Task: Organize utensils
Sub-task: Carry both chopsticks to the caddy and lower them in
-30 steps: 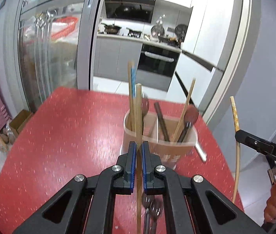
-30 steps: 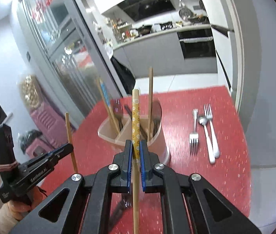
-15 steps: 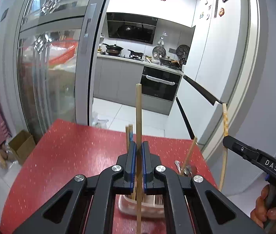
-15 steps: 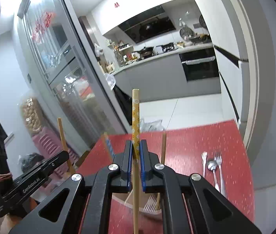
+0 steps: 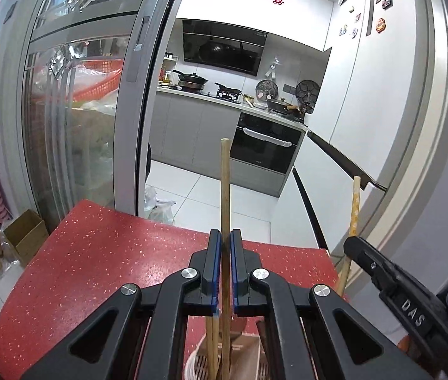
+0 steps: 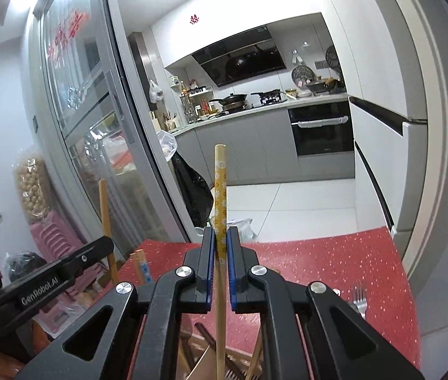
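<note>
My left gripper [image 5: 223,247] is shut on a plain wooden chopstick [image 5: 224,190] held upright; its lower end reaches down toward the utensil holder [image 5: 243,357] right under the fingers. My right gripper [image 6: 220,243] is shut on a flower-patterned chopstick [image 6: 220,196], also upright, above the holder [image 6: 224,361], which has other chopsticks and utensils in it. Each gripper shows in the other's view, the right one [image 5: 391,281] with its chopstick [image 5: 352,224], the left one [image 6: 50,281] with its chopstick [image 6: 107,218].
The red speckled table [image 5: 97,253] extends ahead to a far edge. A fork [image 6: 359,297] lies on the table to the right of the holder. A glass sliding door [image 5: 75,126] and the kitchen lie beyond. A cardboard box [image 5: 24,234] sits on the floor at left.
Both grippers have risen and tilted upward with their chopsticks. The holder has dropped from mid-view to the bottom edge under the fingers, and more of the kitchen shows.
</note>
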The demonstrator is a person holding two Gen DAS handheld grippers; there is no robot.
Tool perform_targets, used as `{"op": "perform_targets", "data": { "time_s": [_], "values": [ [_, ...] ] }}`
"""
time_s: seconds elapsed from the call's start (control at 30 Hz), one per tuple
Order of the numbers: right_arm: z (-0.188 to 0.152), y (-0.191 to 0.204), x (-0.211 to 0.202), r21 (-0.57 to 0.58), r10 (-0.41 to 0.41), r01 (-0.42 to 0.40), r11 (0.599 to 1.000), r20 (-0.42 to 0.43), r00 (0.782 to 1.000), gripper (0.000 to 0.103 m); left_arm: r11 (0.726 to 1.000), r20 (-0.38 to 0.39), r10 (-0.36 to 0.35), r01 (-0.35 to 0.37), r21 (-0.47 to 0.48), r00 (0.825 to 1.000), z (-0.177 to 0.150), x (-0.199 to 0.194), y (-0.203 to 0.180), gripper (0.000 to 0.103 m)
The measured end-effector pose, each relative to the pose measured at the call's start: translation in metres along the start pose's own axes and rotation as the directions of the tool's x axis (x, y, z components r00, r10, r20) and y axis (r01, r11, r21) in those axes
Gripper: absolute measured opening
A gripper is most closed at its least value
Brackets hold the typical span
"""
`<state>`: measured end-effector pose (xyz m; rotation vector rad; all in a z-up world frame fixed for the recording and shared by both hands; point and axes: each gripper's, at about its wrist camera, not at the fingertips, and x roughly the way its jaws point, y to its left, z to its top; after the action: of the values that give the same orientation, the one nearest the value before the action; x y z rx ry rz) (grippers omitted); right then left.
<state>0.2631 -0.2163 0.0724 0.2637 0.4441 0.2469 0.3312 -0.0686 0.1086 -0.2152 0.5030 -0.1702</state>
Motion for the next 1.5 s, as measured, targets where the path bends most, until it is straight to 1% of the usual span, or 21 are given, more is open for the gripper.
{"op": "perform_targets", "data": {
  "time_s": [0.17, 0.3, 0.53, 0.67, 0.83, 0.93, 1.0, 1.17, 1.27, 1.4, 1.5],
  "values": [
    [-0.007, 0.0, 0.015, -0.028, -0.007, 0.007, 1.0, -0.001, 1.0, 0.008, 1.0, 0.008, 0.014, -0.014, -0.013, 1.0, -0.003, 0.014, 0.005, 0.028],
    [-0.016, 0.0, 0.024, -0.049, -0.022, 0.022, 0.999, -0.001, 1.0, 0.008, 1.0, 0.014, 0.016, -0.016, -0.014, 1.0, -0.011, 0.022, 0.008, 0.028],
    [-0.027, -0.003, 0.029, -0.054, -0.026, 0.026, 0.998, -0.012, 1.0, 0.008, 1.0, 0.022, 0.012, -0.012, -0.012, 1.0, -0.022, 0.016, 0.009, 0.028],
    [-0.033, -0.006, 0.025, -0.061, -0.033, 0.032, 0.998, -0.012, 0.999, 0.008, 1.0, 0.026, 0.003, -0.003, -0.022, 1.0, -0.017, 0.012, 0.01, 0.028],
    [-0.029, -0.006, 0.023, -0.065, -0.024, 0.024, 0.998, 0.0, 1.0, 0.008, 1.0, 0.073, 0.0, 0.001, -0.019, 0.997, -0.002, 0.001, 0.004, 0.028],
    [-0.028, -0.007, 0.023, -0.057, -0.013, 0.014, 0.998, 0.008, 1.0, 0.008, 0.999, 0.134, -0.026, 0.03, -0.028, 0.991, 0.004, -0.004, 0.001, 0.028],
    [-0.029, -0.009, 0.025, -0.054, -0.006, 0.006, 0.999, 0.01, 1.0, 0.008, 0.999, 0.143, -0.034, 0.039, -0.029, 0.989, 0.001, -0.002, 0.002, 0.028],
    [-0.04, -0.015, 0.03, -0.047, 0.004, -0.004, 0.999, -0.009, 1.0, 0.008, 0.998, 0.123, -0.04, 0.047, -0.052, 0.992, -0.022, 0.007, 0.011, 0.028],
    [-0.046, -0.017, 0.028, -0.057, 0.008, -0.009, 0.998, -0.018, 1.0, 0.008, 0.999, 0.116, -0.03, 0.032, -0.018, 0.993, -0.033, 0.002, 0.009, 0.028],
    [-0.055, -0.018, 0.021, -0.066, 0.007, -0.009, 0.998, -0.025, 1.0, 0.008, 1.0, 0.089, -0.01, 0.008, 0.026, 0.996, -0.044, -0.004, 0.006, 0.028],
    [-0.061, -0.021, 0.014, -0.06, 0.004, -0.006, 0.998, -0.028, 1.0, 0.008, 0.999, 0.06, 0.008, -0.009, 0.031, 0.998, -0.052, -0.007, 0.009, 0.028]
  ]
}}
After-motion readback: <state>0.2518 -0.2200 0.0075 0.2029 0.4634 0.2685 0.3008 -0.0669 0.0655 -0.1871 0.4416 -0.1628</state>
